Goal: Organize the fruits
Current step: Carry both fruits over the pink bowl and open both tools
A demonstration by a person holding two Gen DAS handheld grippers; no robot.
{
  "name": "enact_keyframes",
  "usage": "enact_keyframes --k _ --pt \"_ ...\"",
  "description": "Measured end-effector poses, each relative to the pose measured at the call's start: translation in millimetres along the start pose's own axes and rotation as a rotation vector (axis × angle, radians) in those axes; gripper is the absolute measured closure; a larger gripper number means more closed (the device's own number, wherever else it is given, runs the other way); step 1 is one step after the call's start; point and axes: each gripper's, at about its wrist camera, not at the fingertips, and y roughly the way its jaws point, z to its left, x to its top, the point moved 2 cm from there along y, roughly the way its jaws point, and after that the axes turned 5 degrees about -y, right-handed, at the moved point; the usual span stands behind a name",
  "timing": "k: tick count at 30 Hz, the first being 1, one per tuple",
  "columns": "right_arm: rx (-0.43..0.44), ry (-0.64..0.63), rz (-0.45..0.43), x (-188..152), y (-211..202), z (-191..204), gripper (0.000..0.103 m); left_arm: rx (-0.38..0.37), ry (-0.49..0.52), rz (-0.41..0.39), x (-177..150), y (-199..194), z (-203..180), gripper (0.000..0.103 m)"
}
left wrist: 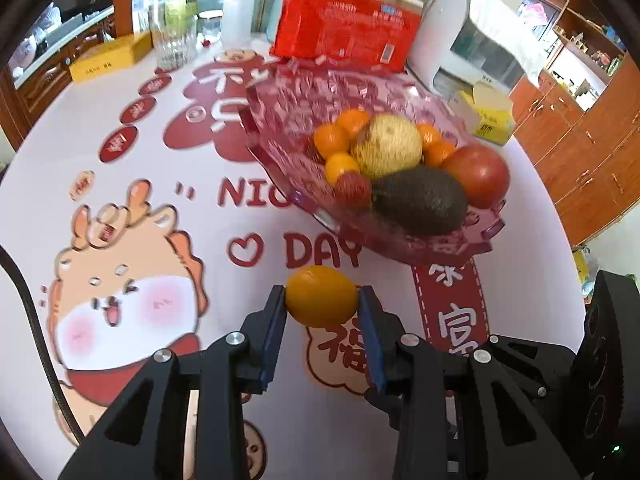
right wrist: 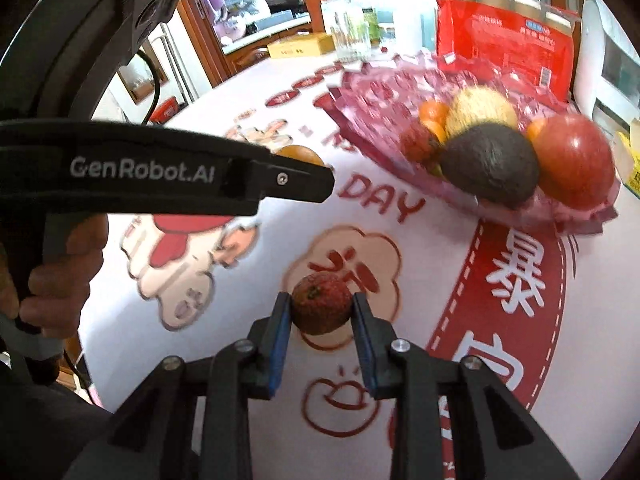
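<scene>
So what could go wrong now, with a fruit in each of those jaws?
1. The orange fruit is round and smooth, pinched only at its sides by the left gripper; it could slip out and roll.
2. The pink bowl is already heaped on its near side, where the avocado and red apple sit by the rim; additions might knock one off.
3. The right gripper may bruise the lychee.

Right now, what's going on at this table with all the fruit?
A person is sorting fruit with a handheld gripper in each hand. The left gripper is shut on a small orange, and the right gripper is shut on a lychee. Both are held in front of a pink glass bowl that already holds an avocado, an apple, a pear and more small oranges.
</scene>
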Motion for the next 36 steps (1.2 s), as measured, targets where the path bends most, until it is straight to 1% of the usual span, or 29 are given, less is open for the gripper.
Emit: enact_keyframes --k 4,7,10,12,14,18,21,25,26,27,28,29,30,31,32,34,36 --pt "0.012 0.014 -0.055 17.2 -15.8 6.6 0.073 0.002 0.010 -0.069 12.9 -30.9 3.9 0.068" --pt "-0.003 0.039 -0.111 34.4 -27.6 5.3 0.073 0.009 0.033 -0.105 29.4 -48.1 6.3 0.068" --pt "-0.036 0.069 -0.167 54.3 -38.8 -0.3 0.073 0.003 0.062 -0.133 46.1 -55.3 5.1 0.068" --pt "-0.063 0.090 -0.188 60.7 -42.5 -6.1 0.073 0.000 0.081 -0.152 59.7 -56.3 1.9 0.068" --pt "-0.087 0.124 -0.208 66.2 -45.2 -14.7 0.073 -0.019 0.098 -0.162 72.3 -55.8 -1.0 0.068" --pt "-0.121 0.223 -0.219 74.3 -44.3 -37.4 0.073 -0.027 0.146 -0.159 89.2 -43.1 -10.2 0.068" --pt "-0.126 0.290 -0.216 73.6 -42.6 -49.3 0.073 -0.049 0.161 -0.134 97.5 -29.6 -13.9 0.068" --pt "-0.159 0.375 -0.212 73.8 -40.4 -60.6 0.072 -0.087 0.163 -0.091 106.5 -15.5 -14.8 0.068" --pt "-0.168 0.386 -0.208 72.6 -40.3 -60.3 0.071 -0.108 0.163 -0.090 107.0 -16.1 -15.0 0.063" --pt "-0.178 0.399 -0.203 72.7 -40.2 -61.1 0.069 -0.140 0.164 -0.093 107.3 -18.6 -14.8 0.056" --pt "-0.184 0.418 -0.206 72.9 -41.4 -61.0 0.064 -0.164 0.171 -0.104 107.0 -23.1 -14.8 0.037" --pt "-0.188 0.431 -0.213 73.3 -43.1 -60.7 0.057 -0.168 0.177 -0.115 106.5 -26.8 -14.1 0.029" --pt "-0.197 0.444 -0.223 73.5 -45.7 -59.8 0.053 -0.170 0.187 -0.124 105.8 -30.8 -13.7 0.028" --pt "-0.210 0.453 -0.229 73.5 -48.1 -58.9 0.045 -0.173 0.198 -0.125 104.5 -34.2 -13.3 0.028" --pt "-0.223 0.459 -0.232 73.5 -50.1 -57.4 0.041 -0.172 0.204 -0.118 102.8 -36.7 -11.6 0.025" --pt "-0.245 0.481 -0.239 72.7 -52.7 -55.1 0.039 -0.175 0.202 -0.100 97.9 -38.4 -5.0 0.020" --pt "-0.266 0.512 -0.229 68.1 -52.9 -52.5 0.033 -0.169 0.199 -0.083 91.7 -37.4 3.0 0.019"
